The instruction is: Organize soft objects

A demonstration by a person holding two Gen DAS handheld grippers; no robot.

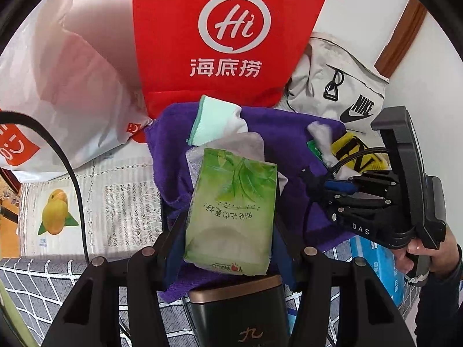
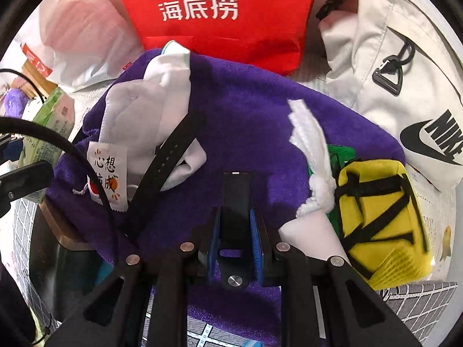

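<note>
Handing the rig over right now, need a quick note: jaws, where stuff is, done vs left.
Left gripper: shut on the green tissue pack, held above the purple towel.
Right gripper: shut on a black strap, over the same towel.
On the towel: white cloth, black belt, yellow pouch. Red bag and grey Nike bag behind.
Done: nothing visibly sorted.
Left: place both held items, then the pile.

A counter (image 1: 37, 283) under a grey grid-patterned cloth carries a lace mat (image 1: 121, 202), a purple towel (image 1: 283, 133), a red bag (image 1: 225, 37) and a white Nike bag (image 1: 332, 86).
</note>
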